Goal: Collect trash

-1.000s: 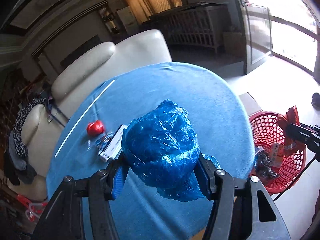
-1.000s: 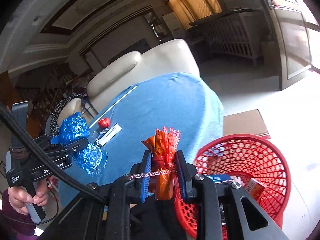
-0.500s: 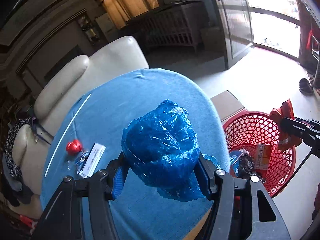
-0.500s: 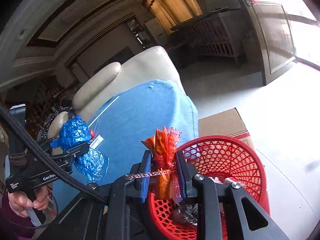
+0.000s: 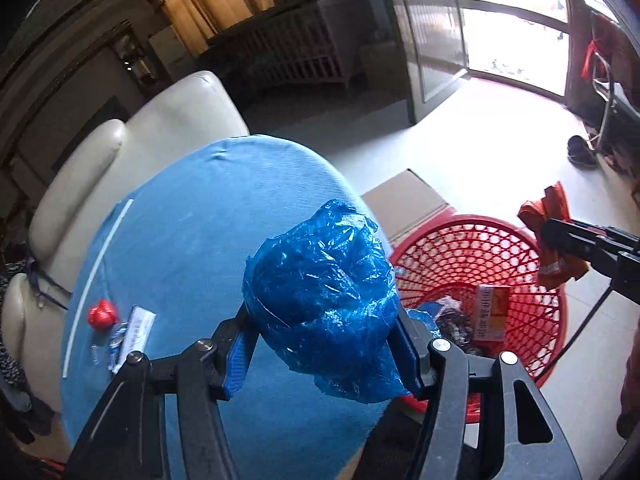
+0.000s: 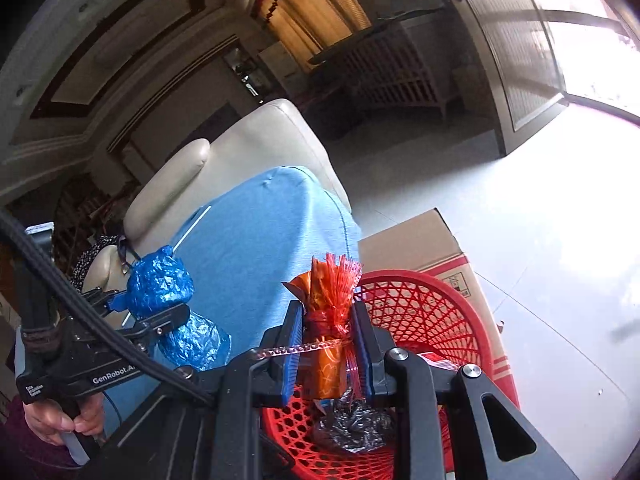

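Observation:
My left gripper (image 5: pixel 322 354) is shut on a crumpled blue plastic bag (image 5: pixel 324 292) and holds it above the right edge of the blue-covered table (image 5: pixel 192 232), beside the red mesh basket (image 5: pixel 472 248). It also shows in the right wrist view (image 6: pixel 160 284). My right gripper (image 6: pixel 326 344) is shut on an orange foil wrapper (image 6: pixel 326 320) and holds it over the red basket (image 6: pixel 424 312). The wrapper shows in the left wrist view (image 5: pixel 554 236) over the basket's far rim. The basket holds a small carton (image 5: pixel 490 312) and dark crumpled trash (image 6: pixel 352 424).
A small red ball (image 5: pixel 102 314), a white packet (image 5: pixel 134 336) and a long white stick (image 5: pixel 96 284) lie on the table's left side. A cream sofa (image 5: pixel 120 152) stands behind the table. A cardboard box (image 6: pixel 424 240) sits on the floor behind the basket.
Both grippers have moved right toward the basket with their loads. The orange wrapper is now over the basket and the blue bag is at the table's right edge.

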`<state>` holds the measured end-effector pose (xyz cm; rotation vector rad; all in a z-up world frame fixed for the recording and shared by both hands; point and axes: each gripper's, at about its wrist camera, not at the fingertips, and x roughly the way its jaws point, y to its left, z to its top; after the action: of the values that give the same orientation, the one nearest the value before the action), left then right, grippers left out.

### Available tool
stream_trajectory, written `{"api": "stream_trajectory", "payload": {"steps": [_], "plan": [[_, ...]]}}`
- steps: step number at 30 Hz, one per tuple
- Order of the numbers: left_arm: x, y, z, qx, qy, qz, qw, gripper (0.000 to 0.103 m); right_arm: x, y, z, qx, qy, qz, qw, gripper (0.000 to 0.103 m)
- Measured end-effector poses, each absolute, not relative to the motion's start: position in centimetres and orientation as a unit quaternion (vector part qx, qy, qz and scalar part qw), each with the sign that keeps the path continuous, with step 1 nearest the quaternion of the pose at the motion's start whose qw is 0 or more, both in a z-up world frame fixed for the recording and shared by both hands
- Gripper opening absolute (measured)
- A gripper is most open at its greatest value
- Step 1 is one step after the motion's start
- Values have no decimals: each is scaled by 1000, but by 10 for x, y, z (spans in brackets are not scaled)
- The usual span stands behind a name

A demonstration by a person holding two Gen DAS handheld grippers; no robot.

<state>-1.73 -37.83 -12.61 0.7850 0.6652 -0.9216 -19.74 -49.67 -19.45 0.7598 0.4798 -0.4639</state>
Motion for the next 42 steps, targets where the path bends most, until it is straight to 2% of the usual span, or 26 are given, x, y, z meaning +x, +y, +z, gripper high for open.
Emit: {"api": "stream_trajectory", "payload": {"steps": [9, 19, 21, 23, 34, 42], "plan": [[-20, -387, -148, 331, 376, -499, 707, 63, -202, -508, -209, 388, 241, -231, 859, 27], [-26, -381, -153, 339, 379, -504, 698, 64, -203, -515, -222, 428, 258, -232, 834, 31], [-21, -379, -150, 338, 378, -499, 703, 64, -201, -513, -221, 429, 259, -231, 834, 38], [-18, -375, -148, 337, 375, -494, 708, 64, -198, -511, -218, 424, 258, -234, 836, 62], [1, -345, -141, 335, 353, -460, 743, 65, -179, -491, -196, 383, 246, -228, 861, 62], [42, -280, -133, 302, 365, -410, 780, 65, -148, -471, -186, 361, 258, -201, 873, 62]]}}
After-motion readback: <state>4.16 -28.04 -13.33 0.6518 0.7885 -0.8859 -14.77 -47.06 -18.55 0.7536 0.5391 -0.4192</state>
